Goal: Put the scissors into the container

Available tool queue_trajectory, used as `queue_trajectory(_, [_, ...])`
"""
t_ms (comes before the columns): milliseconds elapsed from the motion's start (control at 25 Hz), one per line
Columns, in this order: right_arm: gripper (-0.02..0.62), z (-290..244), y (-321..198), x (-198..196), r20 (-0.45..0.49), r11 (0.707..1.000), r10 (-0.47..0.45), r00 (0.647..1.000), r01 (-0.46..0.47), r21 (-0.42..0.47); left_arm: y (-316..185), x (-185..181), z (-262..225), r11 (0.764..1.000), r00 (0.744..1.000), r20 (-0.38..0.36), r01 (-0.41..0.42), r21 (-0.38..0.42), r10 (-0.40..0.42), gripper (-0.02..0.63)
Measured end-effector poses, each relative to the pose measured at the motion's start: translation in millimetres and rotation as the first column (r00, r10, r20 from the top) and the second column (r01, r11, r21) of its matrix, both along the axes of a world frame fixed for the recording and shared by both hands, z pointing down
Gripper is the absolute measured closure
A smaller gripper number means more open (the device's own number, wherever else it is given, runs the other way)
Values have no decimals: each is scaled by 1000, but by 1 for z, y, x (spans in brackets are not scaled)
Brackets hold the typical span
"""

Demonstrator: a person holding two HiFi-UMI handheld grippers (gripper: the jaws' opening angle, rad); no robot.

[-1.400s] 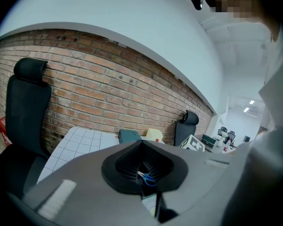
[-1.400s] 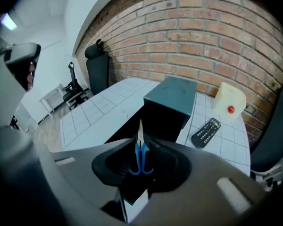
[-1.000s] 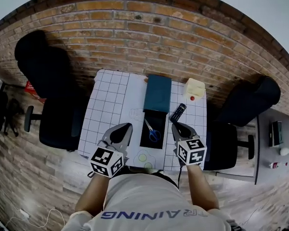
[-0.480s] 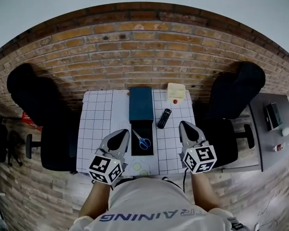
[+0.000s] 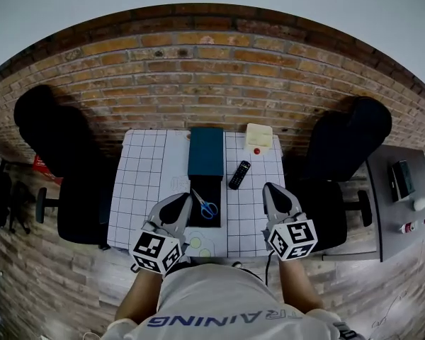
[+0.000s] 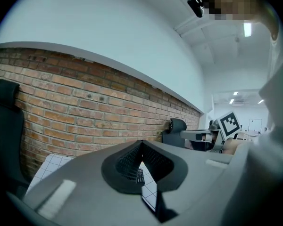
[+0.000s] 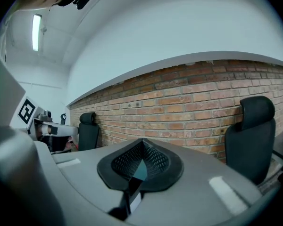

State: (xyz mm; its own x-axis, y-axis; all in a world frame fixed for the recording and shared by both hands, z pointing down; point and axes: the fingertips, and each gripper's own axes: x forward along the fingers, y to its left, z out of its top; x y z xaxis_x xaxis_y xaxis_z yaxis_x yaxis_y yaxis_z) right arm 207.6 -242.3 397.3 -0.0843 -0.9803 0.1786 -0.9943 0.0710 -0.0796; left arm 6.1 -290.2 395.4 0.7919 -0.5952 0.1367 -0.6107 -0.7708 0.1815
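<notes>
The scissors (image 5: 205,205) lie inside the black container (image 5: 214,184) at table centre, handles toward 5 o'clock. I judge the placing step done. My left gripper (image 5: 188,196), at 7 o'clock of the container, has its jaws pressed together on nothing. My right gripper (image 5: 268,188), at 3 o'clock, is likewise closed and empty. Next move: keep both clear of the container; no regrasp needed.

White capital letters are printed across the person's shirt (image 5: 219,299), of which "RAINING" can be read in the head view, the remaining letters being too distorted to tell. Black-and-white square code markers, bearing no letters or numbers, are carried on the cube (image 5: 156,252) of the left gripper (image 5: 181,200) and on that of the right gripper (image 5: 273,189).
</notes>
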Motion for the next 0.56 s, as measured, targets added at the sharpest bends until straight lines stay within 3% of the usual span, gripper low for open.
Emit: queue_trajectory(560, [580, 22, -1, -8, 8, 996, -71, 997, 71, -51, 16, -9, 13, 998, 999, 30, 46, -32, -45, 603])
